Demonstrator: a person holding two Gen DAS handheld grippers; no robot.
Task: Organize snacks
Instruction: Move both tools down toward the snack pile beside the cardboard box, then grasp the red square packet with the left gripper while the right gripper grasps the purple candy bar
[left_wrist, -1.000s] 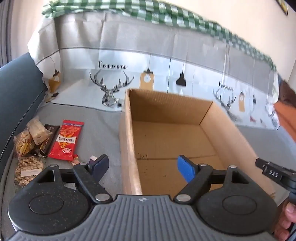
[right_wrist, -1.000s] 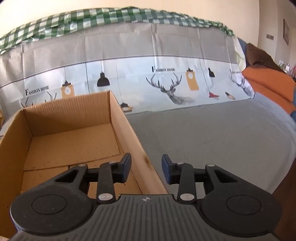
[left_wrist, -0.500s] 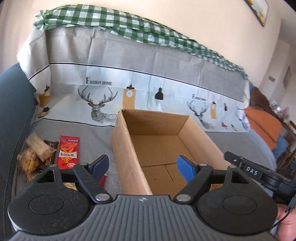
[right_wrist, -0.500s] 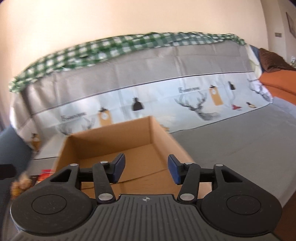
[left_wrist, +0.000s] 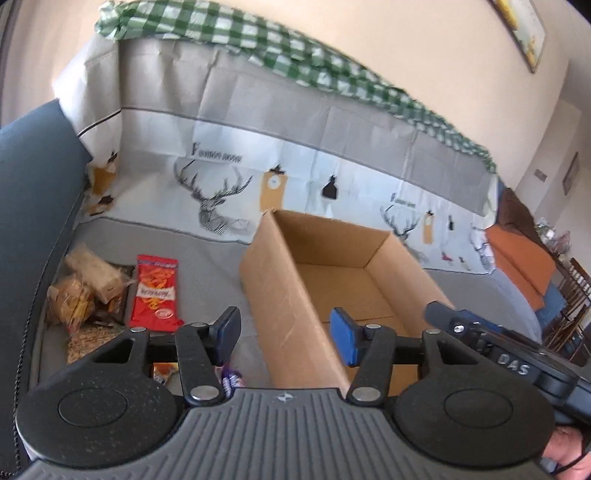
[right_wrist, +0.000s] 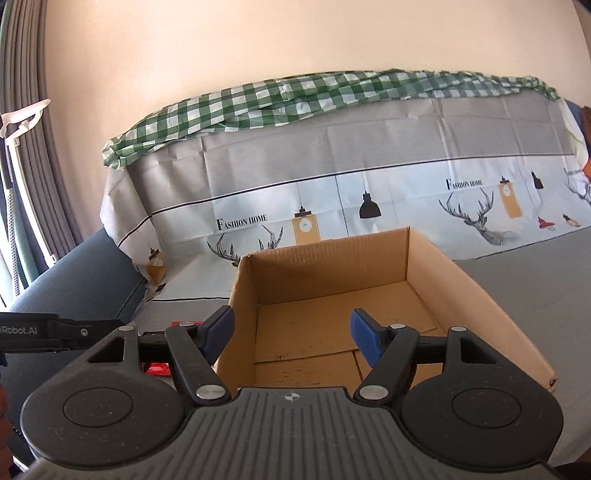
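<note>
An open cardboard box (left_wrist: 291, 295) stands on the grey sofa seat, with nothing in it; it also shows in the right wrist view (right_wrist: 476, 291). A red snack packet (left_wrist: 155, 295) and a pile of brownish snack packs (left_wrist: 85, 291) lie left of the box. More small packs (left_wrist: 162, 371) peek out under my left gripper. My left gripper (left_wrist: 286, 332) is open and empty, above the box's left wall. My right gripper (right_wrist: 291, 330) is open and empty, over the box's near end; its body shows in the left wrist view (left_wrist: 498, 350).
A deer-print cover (right_wrist: 369, 166) drapes the sofa back, with a green checked cloth (right_wrist: 295, 96) on top. A dark blue armrest (left_wrist: 33, 206) rises left of the snacks. Orange cushions (left_wrist: 517, 258) lie at the far right. Grey seat (right_wrist: 535, 280) stretches right of the box.
Both grippers have pulled back and risen, and the right one has swung left over the box. The right jaws have opened wider. The left jaws stay open.
</note>
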